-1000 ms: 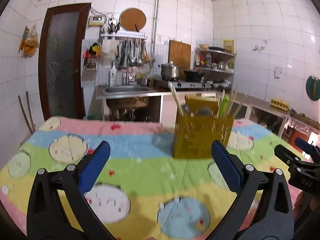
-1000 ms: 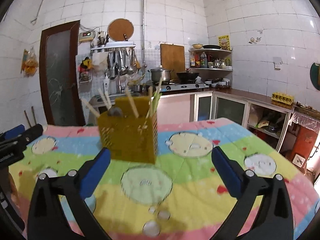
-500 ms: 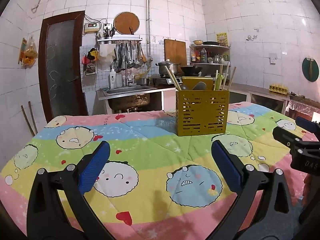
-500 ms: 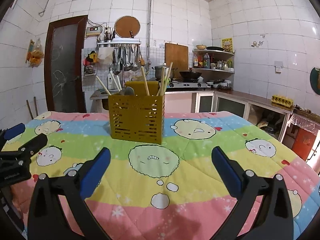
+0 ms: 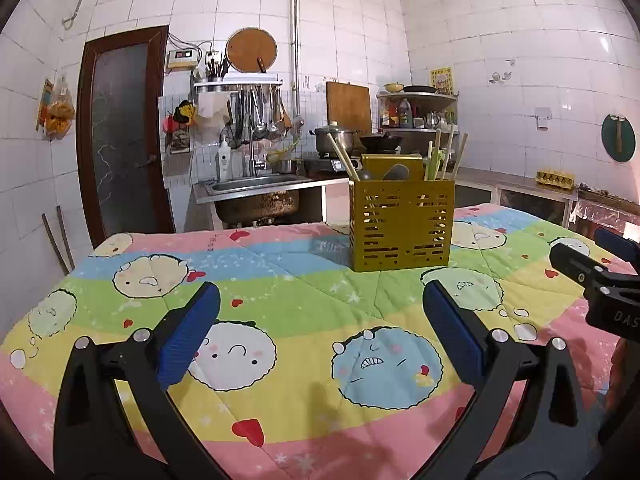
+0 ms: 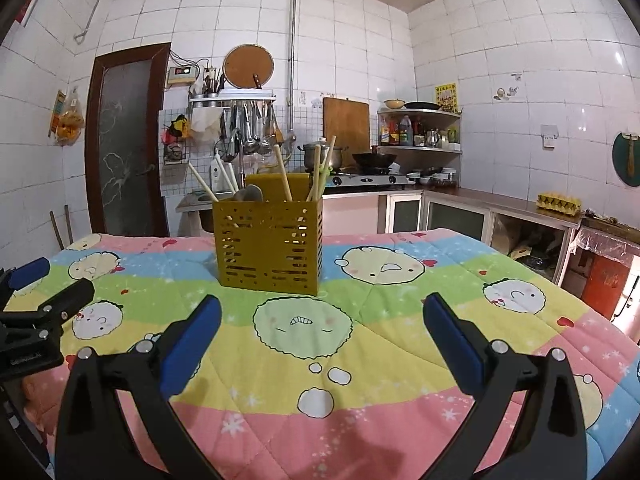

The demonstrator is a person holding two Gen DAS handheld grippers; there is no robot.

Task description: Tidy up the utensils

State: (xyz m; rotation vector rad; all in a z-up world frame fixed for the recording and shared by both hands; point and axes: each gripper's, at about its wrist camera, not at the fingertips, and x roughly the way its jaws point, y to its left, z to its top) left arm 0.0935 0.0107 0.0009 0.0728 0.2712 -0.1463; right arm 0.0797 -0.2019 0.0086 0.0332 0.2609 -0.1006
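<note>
A yellow slotted utensil holder [image 5: 401, 228] stands upright on the desk [image 5: 280, 320], which is covered by a quilted cloth [image 6: 360, 360] in pink, yellow, green and blue bands printed with round cartoon faces. In the left wrist view the holder sits at about 1 o'clock from the left tool [image 5: 320, 336], well apart from it; in the right wrist view it sits at about 11 o'clock from the right tool [image 6: 322, 340], also well apart.

Inside the holder, wooden chopsticks [image 5: 342, 156] lean out toward the left side, pale green chopsticks [image 6: 317, 172] and more wooden sticks rise on the right side, and two grey spoon bowls [image 5: 394, 172] show just above the rim near the middle. Which compartment each piece stands in cannot be told.

The left tool hovers low over the cloth with its blue-padded fingers [image 5: 188, 332] spread wide and nothing between them. The right tool likewise has its blue fingers [image 6: 192, 340] spread wide apart and grips nothing. Each tool shows at the edge of the other's view: the right one at 3 o'clock in the left view, the left one at 9 o'clock in the right view, both beside the desk's near edge.

Behind the desk are a steel sink [image 5: 256, 184], hanging ladles [image 5: 256, 116], a stove with a pot [image 6: 320, 152] and a wok [image 6: 374, 158], and a dark wooden door [image 5: 120, 136].
</note>
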